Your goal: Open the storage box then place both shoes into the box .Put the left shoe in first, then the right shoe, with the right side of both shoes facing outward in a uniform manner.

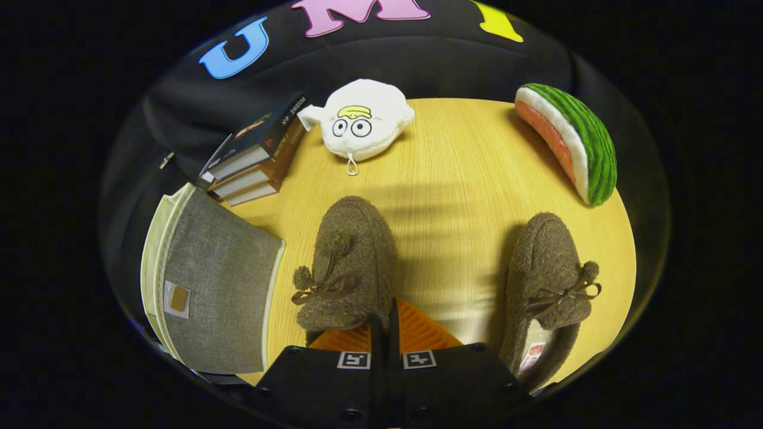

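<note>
Two brown fuzzy slippers with bows and pompoms lie on the round wooden table (459, 179), toes pointing away from me. One slipper (351, 256) sits just ahead of my fingers, its heel end touching the left finger. The other slipper (545, 277) lies off to the right, its lined opening showing. A grey fabric storage box (217, 286) with a cream rim lies to the left of the near slipper, lid closed. My gripper (384, 325) has its fingers pressed together at the near slipper's heel, with nothing visible between them.
A stack of books (256, 161) stands beyond the box. A white plush toy with a face (360, 119) sits at the table's far side, and a watermelon-slice plush (572, 140) lies at the far right. Bare wood shows between the slippers.
</note>
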`<state>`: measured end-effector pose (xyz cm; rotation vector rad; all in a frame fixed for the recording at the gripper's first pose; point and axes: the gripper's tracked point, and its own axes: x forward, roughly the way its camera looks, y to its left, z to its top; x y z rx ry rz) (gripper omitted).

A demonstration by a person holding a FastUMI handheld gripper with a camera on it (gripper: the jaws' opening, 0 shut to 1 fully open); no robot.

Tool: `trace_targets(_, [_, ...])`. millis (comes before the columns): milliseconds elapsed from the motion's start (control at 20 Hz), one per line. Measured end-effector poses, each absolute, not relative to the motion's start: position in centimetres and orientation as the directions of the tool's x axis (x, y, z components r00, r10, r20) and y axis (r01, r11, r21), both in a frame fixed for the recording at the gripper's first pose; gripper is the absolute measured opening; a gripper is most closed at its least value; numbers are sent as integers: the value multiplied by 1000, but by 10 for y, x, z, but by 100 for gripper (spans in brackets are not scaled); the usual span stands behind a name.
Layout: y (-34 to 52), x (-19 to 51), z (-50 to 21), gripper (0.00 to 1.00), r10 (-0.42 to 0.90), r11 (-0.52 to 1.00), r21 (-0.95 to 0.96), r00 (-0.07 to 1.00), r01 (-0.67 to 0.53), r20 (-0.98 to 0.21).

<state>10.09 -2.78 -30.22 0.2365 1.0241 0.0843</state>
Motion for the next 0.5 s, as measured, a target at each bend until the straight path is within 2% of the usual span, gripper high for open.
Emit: trace_targets(500, [12, 81, -182, 5, 293, 870, 474, 634, 134, -716])
